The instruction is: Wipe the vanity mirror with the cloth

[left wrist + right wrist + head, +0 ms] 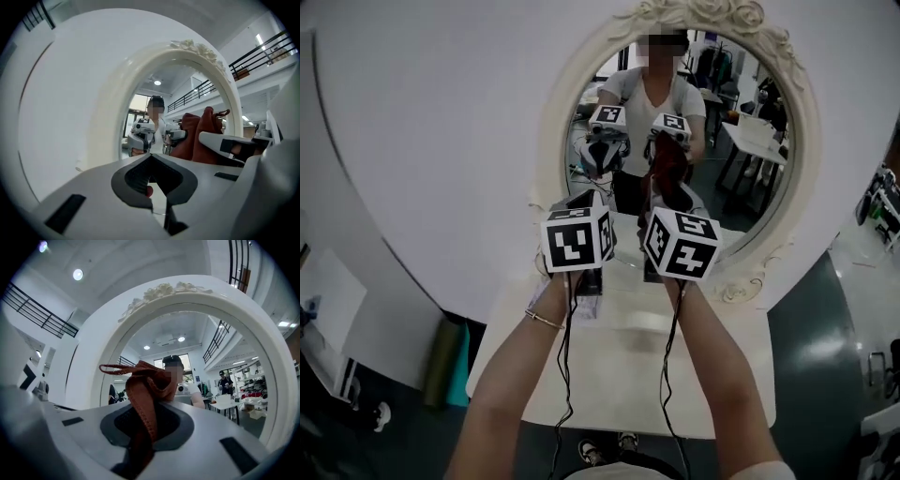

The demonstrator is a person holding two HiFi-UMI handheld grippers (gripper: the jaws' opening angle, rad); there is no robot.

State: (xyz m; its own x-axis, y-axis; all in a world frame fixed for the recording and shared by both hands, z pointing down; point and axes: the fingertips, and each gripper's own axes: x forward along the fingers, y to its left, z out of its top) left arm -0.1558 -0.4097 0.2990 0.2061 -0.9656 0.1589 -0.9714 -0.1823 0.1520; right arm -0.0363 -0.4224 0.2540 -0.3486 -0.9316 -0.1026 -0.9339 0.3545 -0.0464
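An oval vanity mirror with an ornate white frame [555, 112] [117, 108] [93, 348] stands upright at the back of a white table [619, 375]. Both grippers are held side by side just in front of its glass [750, 178]. My right gripper [661, 202] [147, 423] is shut on a reddish-brown cloth [664, 187] [145, 399] that bunches up above its jaws, close to the lower middle of the glass. My left gripper [592, 195] [152, 180] is shut with nothing in it, just left of the cloth [197, 136]. The glass reflects both grippers and the person.
A large white curved panel [441, 141] rises behind and left of the mirror. A green roll [450, 361] leans on the floor by the table's left edge. Cables [565, 375] hang from both grippers over the table. Desks and chairs show in the reflection.
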